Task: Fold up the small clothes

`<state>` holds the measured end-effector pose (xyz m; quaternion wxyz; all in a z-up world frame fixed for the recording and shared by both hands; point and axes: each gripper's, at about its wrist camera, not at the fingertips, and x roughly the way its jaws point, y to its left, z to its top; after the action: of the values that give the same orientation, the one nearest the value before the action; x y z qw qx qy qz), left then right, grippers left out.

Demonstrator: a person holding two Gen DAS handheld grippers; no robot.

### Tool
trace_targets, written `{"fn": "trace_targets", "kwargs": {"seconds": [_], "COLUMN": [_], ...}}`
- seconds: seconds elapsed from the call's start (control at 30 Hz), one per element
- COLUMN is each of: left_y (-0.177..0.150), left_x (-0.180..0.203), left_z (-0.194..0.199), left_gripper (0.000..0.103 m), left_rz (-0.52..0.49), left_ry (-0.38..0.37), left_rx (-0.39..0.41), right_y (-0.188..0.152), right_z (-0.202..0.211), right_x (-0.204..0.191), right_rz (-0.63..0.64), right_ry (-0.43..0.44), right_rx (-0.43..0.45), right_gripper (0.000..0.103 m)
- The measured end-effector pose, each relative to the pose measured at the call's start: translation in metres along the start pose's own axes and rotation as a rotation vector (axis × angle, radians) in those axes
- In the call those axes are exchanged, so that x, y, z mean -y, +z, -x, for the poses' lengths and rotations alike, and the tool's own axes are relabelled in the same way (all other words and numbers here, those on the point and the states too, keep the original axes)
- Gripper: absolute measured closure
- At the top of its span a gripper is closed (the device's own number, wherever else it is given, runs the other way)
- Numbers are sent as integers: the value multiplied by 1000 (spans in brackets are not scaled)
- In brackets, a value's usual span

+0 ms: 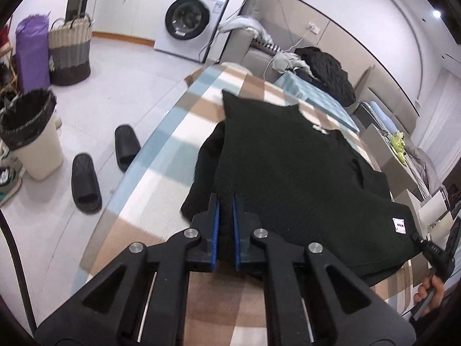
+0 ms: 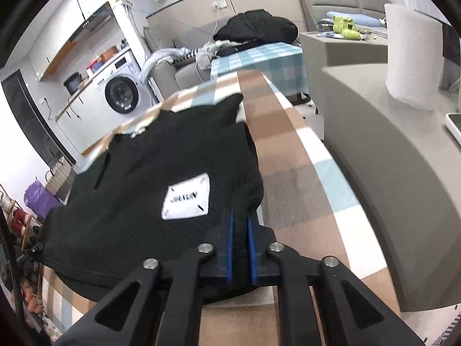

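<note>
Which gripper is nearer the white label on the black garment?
Right. The right gripper pinches the hem just beside the white label; the left gripper pinches the opposite corner of the black garment.

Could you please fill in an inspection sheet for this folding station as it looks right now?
Surface: checked tablecloth on the table, no spills seen.
Job's things: black garment lying on the cloth, white label showing.
Clutter: nothing seen on the cloth besides the garment.
Grippers: left gripper and right gripper each shut on the garment's near edge.
Cables: white cable hanging from a wall socket.
Surroundings: washing machine, slippers, bin, paper roll.
</note>
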<state>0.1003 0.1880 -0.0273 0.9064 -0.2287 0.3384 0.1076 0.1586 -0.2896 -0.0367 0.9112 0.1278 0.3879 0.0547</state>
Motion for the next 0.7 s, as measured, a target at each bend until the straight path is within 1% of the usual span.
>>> {"fn": "trace_targets", "kwargs": {"seconds": [0.17, 0.3, 0.4, 0.5, 0.57, 0.6, 0.63, 0.67, 0.7], "left_y": [28, 64, 93, 123, 141, 149, 153, 158, 159], "left_x": [14, 29, 34, 37, 36, 34, 33, 32, 30], "left_z": [1, -7, -22, -44, -60, -70, -76, -82, -86], "left_gripper": [98, 98, 98, 98, 98, 92, 80, 71, 54], "left_rz": [-52, -92, -94, -80, -51, -25, -15, -7, -6], "left_ry": [-10, -15, -15, -8, -3, 0, 18, 39, 43], "left_rx": [52, 97, 116, 132, 127, 123, 102, 75, 65], "right_y": [27, 64, 95, 128, 146, 154, 162, 167, 170], "right_z": [13, 9, -3, -22, -38, -47, -56, -65, -71], "right_x": [-11, -22, -30, -38, -42, -42, -40, -38, -35], "right_rz": [0, -10, -32, -59, -81, -95, -107, -115, -125], "right_ry": [32, 40, 42, 25, 11, -3, -15, -25, -32], "right_rx": [86, 154, 189, 208, 216, 205, 190, 174, 170], "right_gripper": [97, 98, 98, 98, 98, 96, 86, 70, 64]}}
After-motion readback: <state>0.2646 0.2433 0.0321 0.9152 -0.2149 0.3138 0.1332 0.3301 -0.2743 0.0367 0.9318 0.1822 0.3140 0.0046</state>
